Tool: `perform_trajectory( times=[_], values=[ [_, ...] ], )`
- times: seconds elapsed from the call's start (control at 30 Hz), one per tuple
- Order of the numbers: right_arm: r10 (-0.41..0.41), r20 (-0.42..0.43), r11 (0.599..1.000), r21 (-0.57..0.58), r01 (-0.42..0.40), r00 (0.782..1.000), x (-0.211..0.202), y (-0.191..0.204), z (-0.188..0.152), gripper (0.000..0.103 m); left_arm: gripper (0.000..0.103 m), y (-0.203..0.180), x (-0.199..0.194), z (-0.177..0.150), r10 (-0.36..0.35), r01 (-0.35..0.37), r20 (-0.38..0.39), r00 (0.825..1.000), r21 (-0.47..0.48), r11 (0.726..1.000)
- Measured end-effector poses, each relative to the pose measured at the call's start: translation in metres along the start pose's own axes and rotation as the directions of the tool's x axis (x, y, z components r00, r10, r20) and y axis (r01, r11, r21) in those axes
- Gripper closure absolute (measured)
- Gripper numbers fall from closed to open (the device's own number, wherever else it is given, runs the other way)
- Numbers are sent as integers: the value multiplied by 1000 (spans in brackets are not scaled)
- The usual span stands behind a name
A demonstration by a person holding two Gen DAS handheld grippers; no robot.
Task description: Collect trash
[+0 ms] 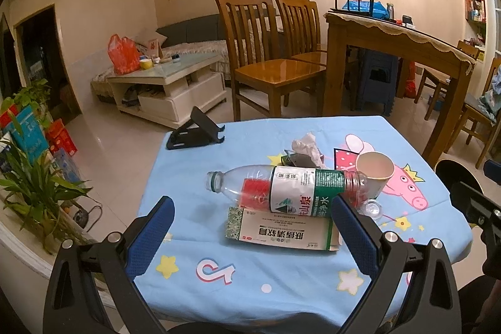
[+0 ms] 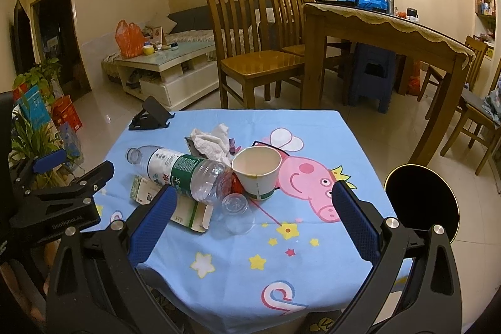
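A pile of trash lies on the small table (image 1: 250, 287) with the blue cartoon cloth. An empty plastic bottle (image 1: 281, 187) lies on its side over a green-and-white carton (image 1: 281, 232). A paper cup (image 1: 374, 174) stands by the bottle's base, with a clear plastic lid (image 1: 372, 208) in front and crumpled tissue (image 1: 308, 146) behind. The same bottle (image 2: 181, 171), carton (image 2: 188, 212), cup (image 2: 256, 171), lid (image 2: 236, 208) and tissue (image 2: 209, 140) show in the right wrist view. My left gripper (image 1: 250, 227) is open above the near edge, short of the carton. My right gripper (image 2: 252, 215) is open, short of the lid.
A black phone stand (image 1: 195, 130) sits at the table's far left corner. A black round bin (image 2: 422, 202) stands on the floor right of the table. Wooden chairs (image 1: 266, 52), a dining table (image 1: 397, 52) and a coffee table (image 1: 166, 83) stand beyond. Plants (image 1: 37, 177) are at the left.
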State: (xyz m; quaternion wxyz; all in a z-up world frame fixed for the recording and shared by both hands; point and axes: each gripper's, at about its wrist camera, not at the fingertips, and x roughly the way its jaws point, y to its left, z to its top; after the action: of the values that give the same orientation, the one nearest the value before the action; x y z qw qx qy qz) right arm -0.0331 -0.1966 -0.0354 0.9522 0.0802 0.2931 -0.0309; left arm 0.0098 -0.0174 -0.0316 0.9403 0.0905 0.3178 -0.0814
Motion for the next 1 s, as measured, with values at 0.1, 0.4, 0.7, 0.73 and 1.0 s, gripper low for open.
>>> perform_trajectory(
  times=[0.1, 0.4, 0.7, 0.73, 1.0],
  values=[
    [2, -7, 1000, 3, -2, 1000, 4, 2, -1, 5, 6, 15, 15, 0, -18, 17, -42, 999, -24, 1000],
    [28, -49, 999, -42, -30, 998, 25, 18, 3, 5, 6, 77, 49, -6, 12, -33, -127, 992, -163, 986],
    [146, -319, 764, -565, -312, 937, 128, 135, 32, 5, 6, 128, 72, -34, 86, -139, -220, 972, -240, 961],
    [109, -351, 732, -605, -314, 930, 144, 145, 28, 6, 6, 132, 73, -37, 91, -147, -228, 969, -241, 959],
    [-73, -483, 598, -721, -350, 872, 247, 195, 9, 30, 6, 151, 84, -51, 101, -171, -269, 958, -253, 952]
  ],
)
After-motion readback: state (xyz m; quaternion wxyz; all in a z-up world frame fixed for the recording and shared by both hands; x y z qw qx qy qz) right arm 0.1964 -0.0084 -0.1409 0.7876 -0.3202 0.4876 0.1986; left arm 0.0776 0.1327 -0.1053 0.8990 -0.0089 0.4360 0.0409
